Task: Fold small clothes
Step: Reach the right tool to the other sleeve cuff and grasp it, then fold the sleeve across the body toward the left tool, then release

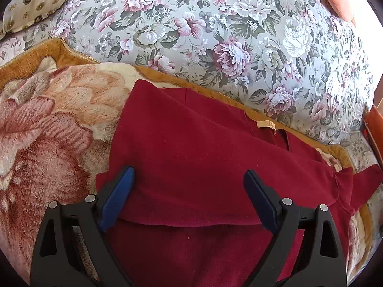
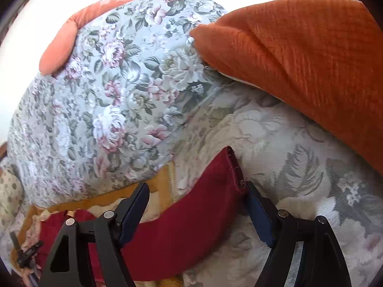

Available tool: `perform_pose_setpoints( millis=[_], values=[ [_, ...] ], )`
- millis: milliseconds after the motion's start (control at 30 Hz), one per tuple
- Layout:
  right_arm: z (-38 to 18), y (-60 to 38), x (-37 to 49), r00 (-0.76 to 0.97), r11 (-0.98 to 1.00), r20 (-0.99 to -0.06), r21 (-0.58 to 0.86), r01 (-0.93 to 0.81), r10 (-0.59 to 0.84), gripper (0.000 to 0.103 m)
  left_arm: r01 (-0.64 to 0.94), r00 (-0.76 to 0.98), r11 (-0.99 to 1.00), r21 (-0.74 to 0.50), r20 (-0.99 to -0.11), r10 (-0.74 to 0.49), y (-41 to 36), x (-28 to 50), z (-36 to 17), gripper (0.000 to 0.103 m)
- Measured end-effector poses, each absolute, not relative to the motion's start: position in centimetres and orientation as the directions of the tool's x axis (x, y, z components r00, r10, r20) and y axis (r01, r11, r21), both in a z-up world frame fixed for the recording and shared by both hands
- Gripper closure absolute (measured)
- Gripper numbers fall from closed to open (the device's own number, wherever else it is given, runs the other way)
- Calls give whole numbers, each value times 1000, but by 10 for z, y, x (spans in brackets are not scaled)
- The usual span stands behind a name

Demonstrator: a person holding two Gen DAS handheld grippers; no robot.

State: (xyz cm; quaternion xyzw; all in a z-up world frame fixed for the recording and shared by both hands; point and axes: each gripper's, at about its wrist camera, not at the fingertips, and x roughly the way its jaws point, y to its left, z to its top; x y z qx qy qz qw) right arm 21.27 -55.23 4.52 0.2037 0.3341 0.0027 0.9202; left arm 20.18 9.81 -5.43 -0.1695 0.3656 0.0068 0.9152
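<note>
A dark red garment point(image 1: 191, 143) lies spread on a plush flowered blanket point(image 1: 47, 119), with a pale label point(image 1: 263, 124) at its far edge. A folded layer of it ends in a hem between my left fingers. My left gripper point(image 1: 189, 177) hovers open over that cloth, pads apart and pressing nothing. In the right wrist view a red sleeve point(image 2: 191, 220) runs up to its cuff point(image 2: 233, 165). My right gripper point(image 2: 196, 187) is open astride the sleeve; its right finger point(image 2: 257, 205) sits beside the cuff edge, and the left pad stands clear.
A grey floral bedspread point(image 1: 215, 35) bulges behind the blanket. An orange ribbed cushion point(image 2: 299, 59) lies at the right, a salmon pillow point(image 2: 62, 45) at the back, and a cream patterned pillow point(image 1: 36, 0) at the far left. The blanket's golden border point(image 1: 79, 55) edges the work area.
</note>
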Motion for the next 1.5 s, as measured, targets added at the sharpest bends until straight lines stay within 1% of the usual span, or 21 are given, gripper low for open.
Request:
perform_pose_setpoints(
  millis=[33,67,100,200,233,333,400,433,533,633,733,833,900,1000,1100,1167,1200,1267,1333,1400,1500],
  values=[
    [43,-553,211,770,900,-611,420,116,185,45,-136,733,942,-305,-671,-112,98,202,-54,11],
    [41,-552,211,761,901,-622,416,125,182,52,-136,733,942,-305,-671,-111,98,202,-54,11],
    [40,-551,209,760,909,-631,393,141,156,56,-136,733,942,-305,-671,-111,98,202,-54,11],
    [39,-549,206,762,916,-643,344,205,71,60,-136,733,942,-306,-671,-112,98,202,-54,11],
    [37,-546,209,749,924,-662,309,226,38,63,-136,733,942,-306,-671,-112,98,202,-54,11],
    [36,-543,213,734,933,-679,264,244,1,65,-136,733,943,-305,-672,-111,98,202,-54,11],
    [36,-542,215,720,924,-694,281,261,7,82,-137,732,943,-303,-672,-110,98,202,-54,11],
    [37,-537,216,716,919,-698,301,253,31,97,-137,732,943,-304,-672,-110,98,202,-54,11],
    [54,-484,222,738,944,-657,318,83,156,97,-135,733,942,-306,-671,-113,98,201,-54,10],
    [65,-400,232,722,920,-602,372,-125,342,97,-131,735,940,-314,-667,-121,99,202,-55,10],
    [65,-322,241,673,861,-557,436,-263,487,97,-127,739,936,-329,-660,-131,100,202,-55,10],
    [61,-248,246,615,796,-519,495,-349,593,97,-124,744,932,-341,-653,-140,102,201,-55,10],
    [53,-200,250,570,762,-514,515,-393,641,97,-121,748,928,-352,-647,-148,103,201,-55,10],
    [36,-142,255,503,727,-526,529,-437,685,97,-118,752,925,-362,-641,-155,105,200,-55,10],
    [7,-82,257,426,715,-577,526,-460,697,97,-111,759,916,-385,-628,-172,108,198,-53,10],
    [-11,-60,257,401,718,-599,523,-460,693,97,-103,771,902,-419,-607,-194,114,194,-51,10],
    [-19,-50,258,388,718,-609,528,-453,692,97,-93,787,885,-457,-578,-216,120,189,-49,10],
    [-33,-38,261,371,724,-627,531,-441,686,97,-99,815,860,-500,-537,-218,130,182,-44,11],
    [-44,-30,263,365,723,-630,532,-440,686,97,-106,821,856,-506,-530,-212,133,179,-43,15],
    [-49,-28,267,380,728,-625,536,-427,682,97,-98,828,832,-546,-508,-236,139,178,-44,15],
    [-56,-21,275,323,696,-620,593,-405,715,94,-93,829,817,-569,-498,-253,142,178,-45,15]
  ],
)
